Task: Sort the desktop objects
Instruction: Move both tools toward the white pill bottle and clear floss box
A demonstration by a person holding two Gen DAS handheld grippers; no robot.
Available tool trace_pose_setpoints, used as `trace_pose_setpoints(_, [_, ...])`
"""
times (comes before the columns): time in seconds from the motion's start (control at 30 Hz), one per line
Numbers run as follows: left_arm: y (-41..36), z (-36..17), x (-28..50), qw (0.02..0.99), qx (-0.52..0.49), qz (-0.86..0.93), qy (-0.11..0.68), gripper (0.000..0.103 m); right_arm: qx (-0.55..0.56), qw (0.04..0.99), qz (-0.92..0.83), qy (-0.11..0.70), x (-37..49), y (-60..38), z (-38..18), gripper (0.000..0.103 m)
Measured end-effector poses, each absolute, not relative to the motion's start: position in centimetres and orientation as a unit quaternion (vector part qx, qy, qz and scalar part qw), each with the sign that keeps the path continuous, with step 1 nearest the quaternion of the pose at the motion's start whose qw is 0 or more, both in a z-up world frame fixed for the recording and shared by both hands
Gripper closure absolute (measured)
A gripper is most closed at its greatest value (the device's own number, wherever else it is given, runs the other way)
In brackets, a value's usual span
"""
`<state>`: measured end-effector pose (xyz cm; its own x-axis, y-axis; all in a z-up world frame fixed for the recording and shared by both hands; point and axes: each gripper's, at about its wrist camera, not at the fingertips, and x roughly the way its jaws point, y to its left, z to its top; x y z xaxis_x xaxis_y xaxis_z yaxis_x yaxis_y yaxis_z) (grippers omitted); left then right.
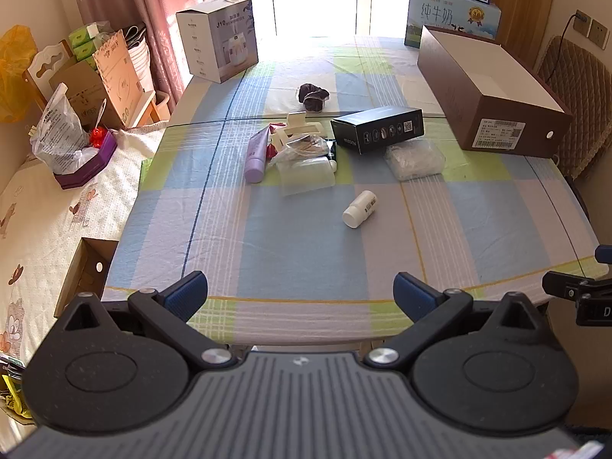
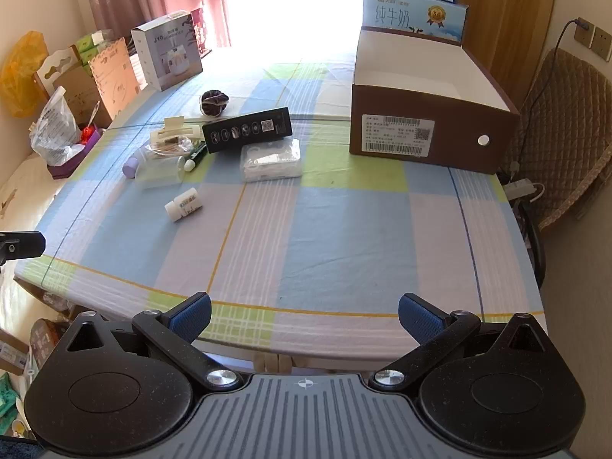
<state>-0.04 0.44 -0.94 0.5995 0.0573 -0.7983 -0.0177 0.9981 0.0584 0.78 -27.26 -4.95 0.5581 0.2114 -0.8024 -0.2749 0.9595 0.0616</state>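
Note:
Loose items lie mid-table: a white pill bottle [image 1: 359, 208] [image 2: 183, 204] on its side, a black carton [image 1: 378, 129] [image 2: 247, 129], a clear packet [image 1: 415, 158] [image 2: 272, 160], a purple tube [image 1: 257, 153], a clear bottle [image 1: 306, 174] [image 2: 160, 172], a cream hair claw [image 1: 296, 129] [image 2: 174, 132] and a dark scrunchie [image 1: 313, 95] [image 2: 214, 101]. An open brown box [image 1: 493, 95] [image 2: 424, 114] stands at the right. My left gripper [image 1: 301, 294] and right gripper [image 2: 304, 315] hover open over the near table edge, with nothing between their fingers.
A checked cloth covers the table [image 1: 306, 252] [image 2: 344, 229]. A white appliance box [image 1: 218, 38] [image 2: 166, 49] stands at the far left, a milk carton box [image 1: 451, 15] [image 2: 413, 13] behind the brown one. Cluttered bed [image 1: 57, 191] lies left, a padded chair [image 2: 566, 145] right.

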Motion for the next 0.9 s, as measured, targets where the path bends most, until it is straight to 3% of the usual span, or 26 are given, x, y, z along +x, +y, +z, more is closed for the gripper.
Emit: trace_pose_setpoints(0.9, [0.67,-1.08,0.08,0.892,0.026,0.021,0.452,0.001,-0.042,0.882,0.142,0.448,0.88,-26.79,-4.78,0.002])
